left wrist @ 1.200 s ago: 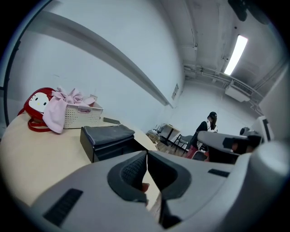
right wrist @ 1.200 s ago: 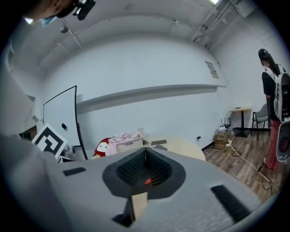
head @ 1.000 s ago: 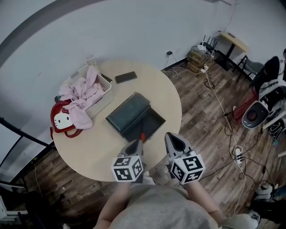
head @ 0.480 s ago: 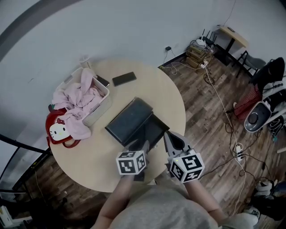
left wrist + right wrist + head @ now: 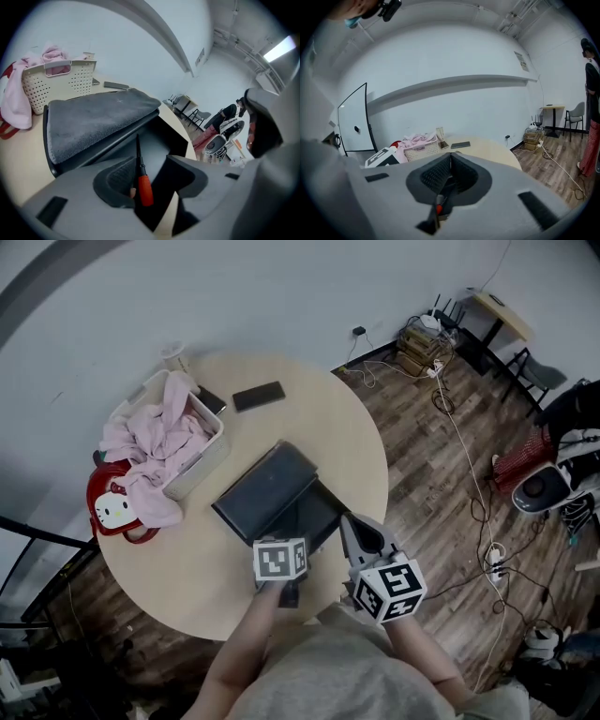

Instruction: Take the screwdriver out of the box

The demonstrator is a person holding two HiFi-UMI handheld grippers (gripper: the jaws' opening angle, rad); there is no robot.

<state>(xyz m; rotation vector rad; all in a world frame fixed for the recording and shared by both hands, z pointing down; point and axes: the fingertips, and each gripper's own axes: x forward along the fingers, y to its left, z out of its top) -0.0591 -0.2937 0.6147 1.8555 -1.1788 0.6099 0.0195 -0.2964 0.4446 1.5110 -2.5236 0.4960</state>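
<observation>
The dark box [image 5: 323, 512] lies open on the round table [image 5: 187, 559], its grey-lined lid [image 5: 262, 486] folded back to the left. In the left gripper view the screwdriver [image 5: 144, 188], red handle and dark shaft, lies in the box's tray [image 5: 157, 136] between my left gripper's [image 5: 152, 158] jaws. These jaws are opening and stand wide; the handle is close to the left pad [image 5: 117, 180], and the right pad is well clear of it. My right gripper [image 5: 450, 155] hovers shut and empty at the table's near edge, right of the box [image 5: 354, 526].
A white basket [image 5: 208, 448] heaped with pink cloth stands at the table's left. A red cartoon-cat bag [image 5: 112, 507] hangs off that edge. A dark phone [image 5: 258, 396] lies at the far side. Cables and chairs occupy the wooden floor to the right.
My left gripper has dropped to the box's near edge and its jaws have opened. The red handle seen at its tip earlier is now hidden under its cube in the head view.
</observation>
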